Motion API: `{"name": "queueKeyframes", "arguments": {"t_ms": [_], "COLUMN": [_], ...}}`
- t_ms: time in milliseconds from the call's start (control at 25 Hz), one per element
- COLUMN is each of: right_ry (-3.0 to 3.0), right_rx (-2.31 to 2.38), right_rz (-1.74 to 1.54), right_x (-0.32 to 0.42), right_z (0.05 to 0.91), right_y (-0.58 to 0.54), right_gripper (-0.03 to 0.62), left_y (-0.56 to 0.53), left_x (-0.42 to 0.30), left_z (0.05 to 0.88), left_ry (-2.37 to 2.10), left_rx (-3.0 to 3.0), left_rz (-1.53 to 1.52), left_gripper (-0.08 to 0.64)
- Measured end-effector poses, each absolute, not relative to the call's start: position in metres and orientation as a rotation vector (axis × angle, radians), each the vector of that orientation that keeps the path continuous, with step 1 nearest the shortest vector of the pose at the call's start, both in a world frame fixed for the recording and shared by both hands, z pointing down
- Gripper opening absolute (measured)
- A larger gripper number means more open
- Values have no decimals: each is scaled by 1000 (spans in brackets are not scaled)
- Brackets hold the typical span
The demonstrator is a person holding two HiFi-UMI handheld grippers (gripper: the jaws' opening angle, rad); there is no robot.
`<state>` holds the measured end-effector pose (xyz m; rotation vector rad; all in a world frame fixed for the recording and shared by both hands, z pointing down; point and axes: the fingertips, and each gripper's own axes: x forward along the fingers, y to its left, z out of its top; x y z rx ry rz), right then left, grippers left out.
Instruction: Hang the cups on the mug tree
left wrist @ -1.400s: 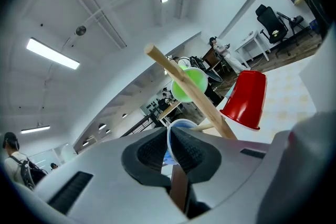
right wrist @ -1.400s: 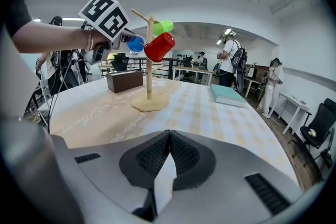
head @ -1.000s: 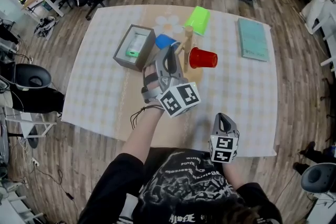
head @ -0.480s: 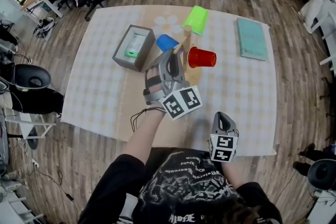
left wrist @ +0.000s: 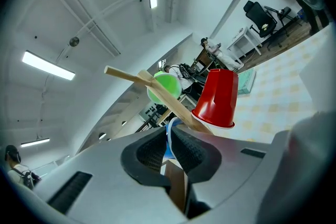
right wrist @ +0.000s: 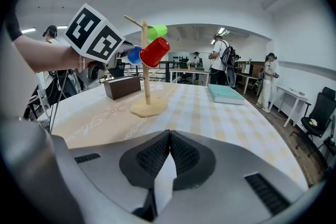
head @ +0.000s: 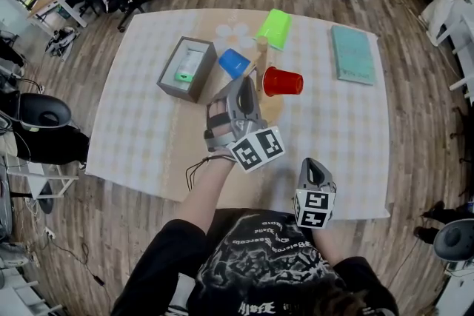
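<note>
The wooden mug tree (head: 262,74) stands mid-table on a round base (right wrist: 149,108). A red cup (head: 285,81) hangs on its right branch and a green cup (head: 272,27) on a far branch. My left gripper (head: 243,81) is shut on the rim of a blue cup (head: 235,63), which it holds level just left of the trunk. In the left gripper view the blue rim (left wrist: 169,136) sits pinched between the pads, below a slanting branch (left wrist: 152,89) and the red cup (left wrist: 218,98). My right gripper (head: 312,166) rests shut and bare near the table's front edge.
A grey open box (head: 189,68) with a green item lies left of the tree. A teal book (head: 353,54) lies at the right. White flower coasters (head: 233,30) sit behind the tree. People and office chairs stand beyond the far edge of the table.
My left gripper has sunk a little and drawn toward me, with the blue cup still in it. The right gripper has stayed put. A person beyond the table has walked.
</note>
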<state>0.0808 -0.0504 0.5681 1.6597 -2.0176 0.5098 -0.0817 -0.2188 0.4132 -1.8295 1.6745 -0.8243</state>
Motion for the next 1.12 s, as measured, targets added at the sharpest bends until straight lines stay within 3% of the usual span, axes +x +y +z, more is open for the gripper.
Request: {"name": "queueKeyframes", "arguments": {"t_ms": [560, 680, 1120], "right_ry": [-2033, -2034, -2082], "right_rx": [1642, 1635, 1652], "right_rz": [500, 499, 489], "right_x": [76, 75, 72], "right_z": [567, 566, 559], "right_y": [-50, -50, -49], "right_gripper": [9, 9, 9], "left_y": [-216, -214, -177], "left_x": [-76, -69, -68], "left_z": [421, 421, 421], "left_ry": [1647, 1640, 1707], "left_rx": [-1845, -1933, -2311], "left_rz": [-760, -721, -523], "left_gripper": [40, 140, 175]}}
